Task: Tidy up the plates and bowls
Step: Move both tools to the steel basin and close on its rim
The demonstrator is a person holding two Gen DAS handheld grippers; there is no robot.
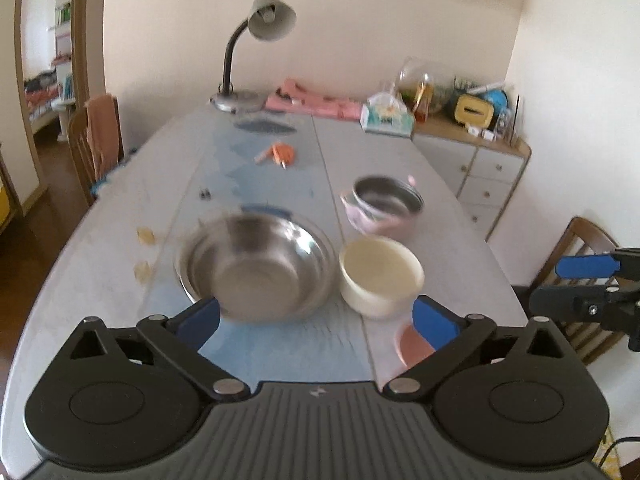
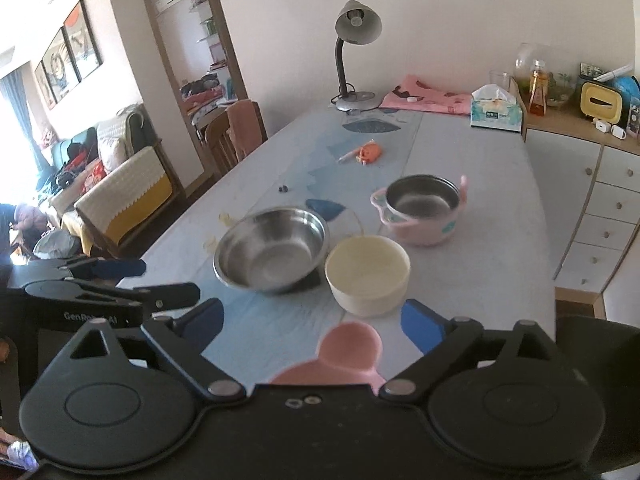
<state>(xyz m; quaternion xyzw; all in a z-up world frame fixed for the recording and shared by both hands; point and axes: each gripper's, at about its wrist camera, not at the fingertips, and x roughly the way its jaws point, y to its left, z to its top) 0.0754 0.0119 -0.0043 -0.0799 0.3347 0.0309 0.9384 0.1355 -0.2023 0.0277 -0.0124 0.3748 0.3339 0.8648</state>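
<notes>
Steel bowl (image 2: 272, 249) and cream bowl (image 2: 367, 274) are being left side by side mid-table, probably for nesting, while both the left gripper (image 1: 316, 316) and right gripper (image 2: 311, 320) are being held wide apart, empty.

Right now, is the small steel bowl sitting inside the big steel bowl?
No, the small steel bowl sits nested in the pink plastic bowl with handles, apart from the big steel bowl.

Large steel bowl (image 2: 272, 249) upright near desk's (image 2: 480, 280) near edge, touching cream bowl (image 2: 367, 275) on its right. Small steel bowl (image 2: 422, 199) nested in pink bowl (image 2: 424, 226) behind. Pink plate (image 2: 344, 354) at near edge.
</notes>
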